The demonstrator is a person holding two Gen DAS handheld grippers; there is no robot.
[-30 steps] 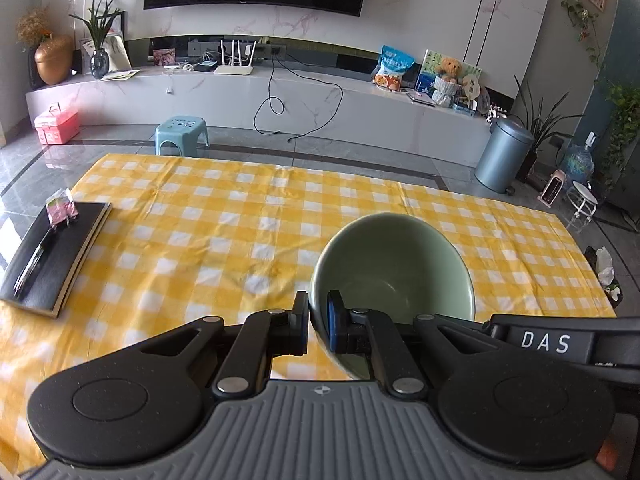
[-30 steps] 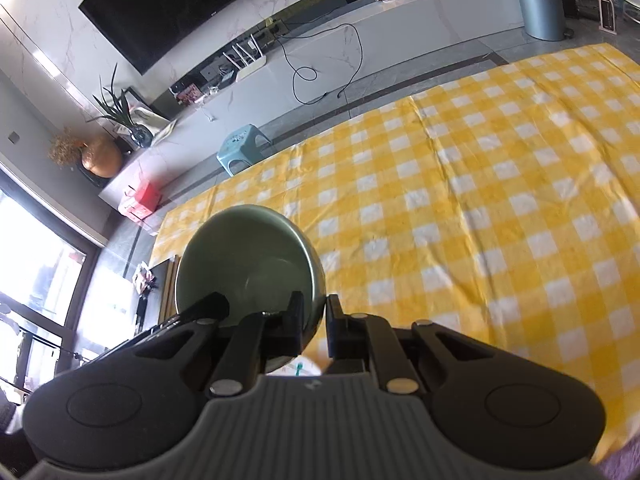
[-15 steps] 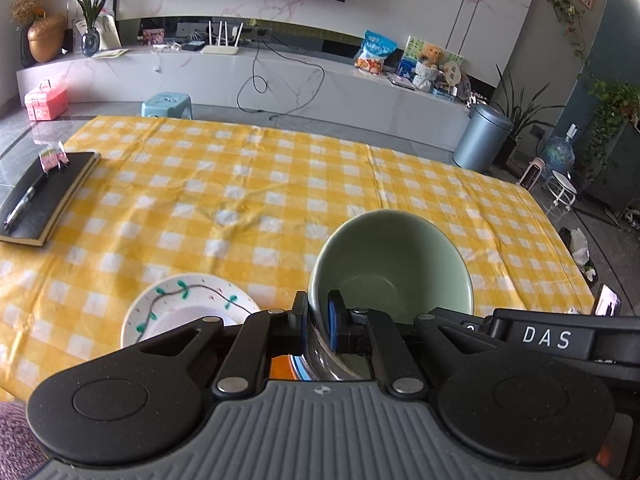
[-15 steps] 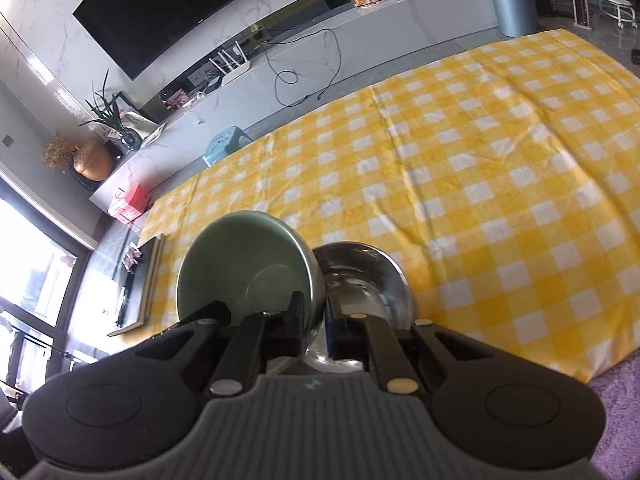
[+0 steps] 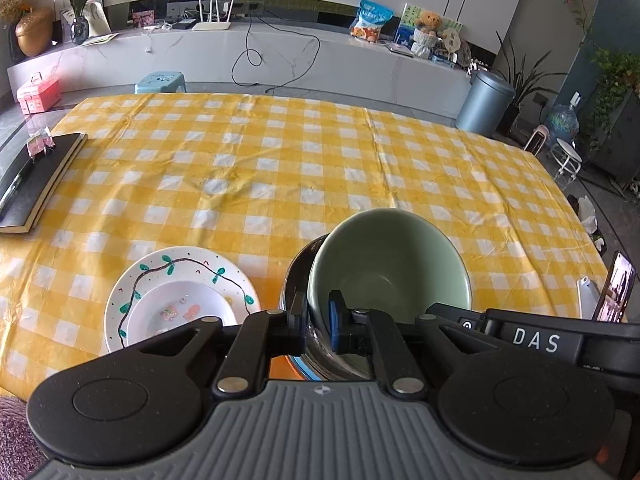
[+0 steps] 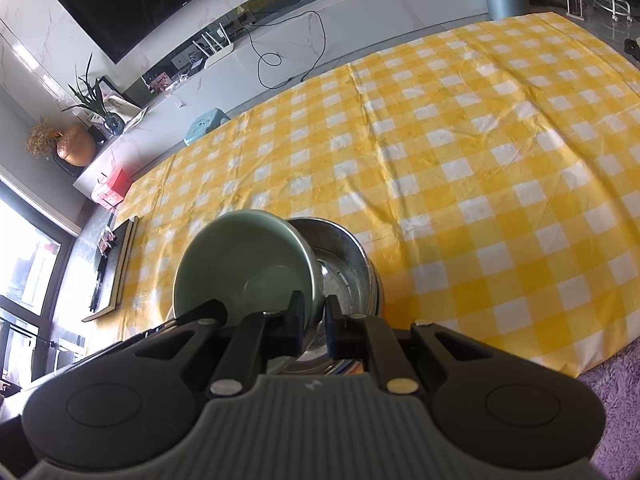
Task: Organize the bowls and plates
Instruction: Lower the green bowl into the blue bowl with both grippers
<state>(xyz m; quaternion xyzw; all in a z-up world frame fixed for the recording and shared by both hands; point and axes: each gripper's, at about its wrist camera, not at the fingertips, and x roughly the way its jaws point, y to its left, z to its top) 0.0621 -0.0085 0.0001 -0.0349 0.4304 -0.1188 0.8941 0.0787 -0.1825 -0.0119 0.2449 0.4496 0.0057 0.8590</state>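
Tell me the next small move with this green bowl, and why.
Probably lower it a little further and level it into the steel bowl. Both the left gripper and right gripper pinch the green bowl by opposite rims, tilted over the steel one and not yet seated.

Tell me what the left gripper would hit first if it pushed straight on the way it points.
The left gripper is already shut on the rim of the green bowl, so the bowl goes with it. Straight on, the bowl would probably meet the steel bowl under it first, though depth is unclear.
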